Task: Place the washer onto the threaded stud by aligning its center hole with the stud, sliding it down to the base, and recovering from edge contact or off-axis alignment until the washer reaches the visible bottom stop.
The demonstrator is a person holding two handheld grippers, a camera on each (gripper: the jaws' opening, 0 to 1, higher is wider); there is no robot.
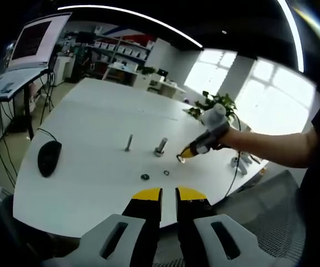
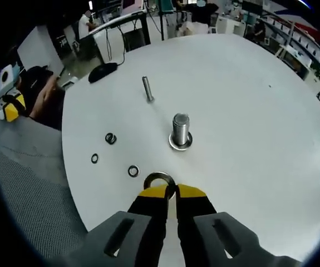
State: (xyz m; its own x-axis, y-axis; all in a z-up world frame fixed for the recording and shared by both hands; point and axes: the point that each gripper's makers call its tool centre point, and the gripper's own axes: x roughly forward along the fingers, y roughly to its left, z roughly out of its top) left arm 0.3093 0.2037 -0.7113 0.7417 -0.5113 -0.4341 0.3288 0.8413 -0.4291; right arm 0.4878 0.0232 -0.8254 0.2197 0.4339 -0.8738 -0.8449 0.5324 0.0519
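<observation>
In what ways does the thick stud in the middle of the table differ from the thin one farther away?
The thick threaded stud is wider and shorter-looking than the thin stud. The thick stud has a broad ring or flange at its base; the thin stud's foot is only slightly wider. The thick stud stands closer to the washer held in the right gripper than the thin stud does. Both are grey metal and stand upright on the white table.

Two studs (image 2: 180, 129), four washers (image 2: 160, 181), one mouse (image 2: 103, 71).
</observation>
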